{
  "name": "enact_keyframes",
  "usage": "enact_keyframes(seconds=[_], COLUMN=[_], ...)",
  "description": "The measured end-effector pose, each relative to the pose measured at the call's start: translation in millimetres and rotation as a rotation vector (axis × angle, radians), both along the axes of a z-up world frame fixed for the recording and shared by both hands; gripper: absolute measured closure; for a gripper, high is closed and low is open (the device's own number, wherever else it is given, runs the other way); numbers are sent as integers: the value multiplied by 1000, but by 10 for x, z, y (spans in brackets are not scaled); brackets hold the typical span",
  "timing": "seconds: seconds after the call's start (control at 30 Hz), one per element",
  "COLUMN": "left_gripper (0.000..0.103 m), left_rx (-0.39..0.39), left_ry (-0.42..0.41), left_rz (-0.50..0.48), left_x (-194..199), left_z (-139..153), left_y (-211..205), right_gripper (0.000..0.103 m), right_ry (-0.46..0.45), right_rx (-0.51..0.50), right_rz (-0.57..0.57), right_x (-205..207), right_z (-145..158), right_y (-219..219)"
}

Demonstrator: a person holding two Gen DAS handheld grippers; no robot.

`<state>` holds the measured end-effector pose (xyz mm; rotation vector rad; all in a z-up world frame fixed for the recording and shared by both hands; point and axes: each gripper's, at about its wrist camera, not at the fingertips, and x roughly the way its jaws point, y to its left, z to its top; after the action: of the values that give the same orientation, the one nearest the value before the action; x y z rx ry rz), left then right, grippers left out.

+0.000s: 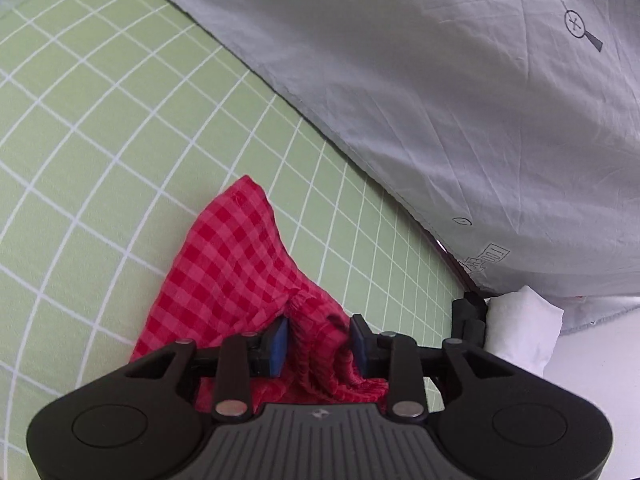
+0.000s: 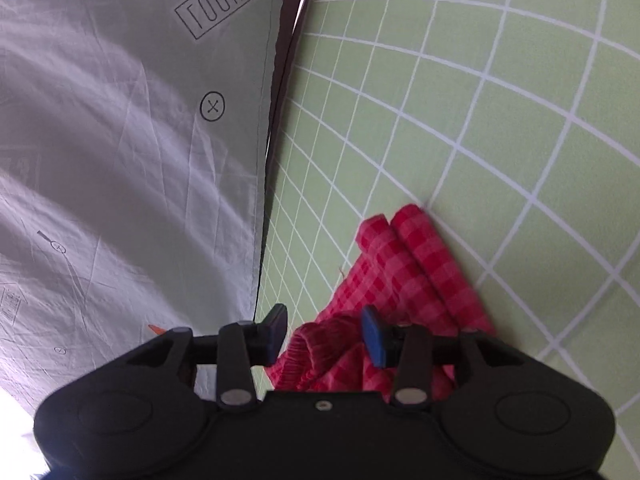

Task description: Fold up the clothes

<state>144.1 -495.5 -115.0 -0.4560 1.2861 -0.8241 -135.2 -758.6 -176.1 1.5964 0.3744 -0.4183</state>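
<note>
both grippers (image 1: 319, 342) (image 2: 326, 334) angled downward

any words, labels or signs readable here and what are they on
"LOOK HERE", mirrored, in a box on the grey sheet.
Circled "X" signs on the same sheet.
Boxed print near its edge: too distorted to read.
Small logo on the left gripper: unreadable.

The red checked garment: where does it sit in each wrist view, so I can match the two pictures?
Left wrist view: the red checked garment lies bottom centre on the green grid sheet, running up and left from between the blue pads.
Right wrist view: the garment lies bottom centre-right, running up and right.
Shared landmark: the pale grey printed cloth, upper right in the left view, left in the right view.
</note>
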Motion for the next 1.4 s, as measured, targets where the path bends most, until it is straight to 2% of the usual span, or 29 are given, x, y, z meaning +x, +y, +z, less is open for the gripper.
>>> enact_keyframes(seconds=[0.03, 0.1, 0.2, 0.3, 0.33, 0.4, 0.53, 0.67, 0.87, 0.9, 0.93, 0.97, 1.0, 1.03, 1.07, 1.1, 1.13, 1.17, 1.27, 1.4], left_gripper=[50, 41, 33, 25, 25, 25, 25, 25, 25, 33, 44, 50, 63, 83, 93, 94, 95, 95, 95, 95], left_rx=[-2, -6, 32, 160, 205, 284, 359, 403, 447, 458, 468, 480, 492, 490, 480, 474, 469, 475, 475, 432], left_ry=[-29, -85, -171, -288, -312, -339, -371, -395, -463, -484, -504, -520, -534, -526, -509, -501, -497, -506, -544, -559], left_rz=[9, 27, 3, -56, -75, -110, -187, -249, -304, -323, -341, -353, -360, -369, -379, -381, -380, -385, -397, -402], left_x=[-2, -7, -39, -134, -163, -215, -308, -377, -501, -536, -570, -606, -642, -661, -673, -700, -735, -791, -981, -1273], left_z=[45, 141, 253, 262, 232, 140, -29, -138, -179, -176, -173, -170, -168, -164, -160, -144, -122, -92, 66, 321], left_y=[47, 145, 226, 208, 194, 159, 55, -89, -288, -316, -344, -363, -378, -386, -390, -387, -381, -373, -269, -6], right_gripper=[53, 49, 41, 33, 27, 23, 17, 7, 7, 8, 11, 19, 25, 42, 57, 64, 85, 93, 95, 95], right_ry=[5, 40, 138, 291, 336, 403, 465, 486, 546, 558, 570, 579, 574, 554, 531, 508, 488, 478, 443, 414], right_rx=[-28, -102, -258, -457, -512, -589, -636, -711, -815, -829, -839, -848, -848, -841, -825, -809, -796, -788, -769, -811], right_rz=[-4, 22, 100, 199, 231, 280, 337, 381, 442, 451, 456, 460, 463, 466, 469, 472, 473, 469, 456, 427], right_x=[-10, -26, -3, 47, 66, 87, 156, 267, 478, 510, 541, 571, 597, 619, 637, 654, 662, 643, 575, 310], right_z=[44, 154, 337, 489, 509, 504, 399, 355, 345, 342, 344, 348, 358, 363, 361, 358, 361, 378, 442, 706], right_y=[-16, -12, 85, 277, 347, 465, 614, 717, 803, 812, 819, 826, 833, 848, 862, 877, 892, 907, 963, 1194])
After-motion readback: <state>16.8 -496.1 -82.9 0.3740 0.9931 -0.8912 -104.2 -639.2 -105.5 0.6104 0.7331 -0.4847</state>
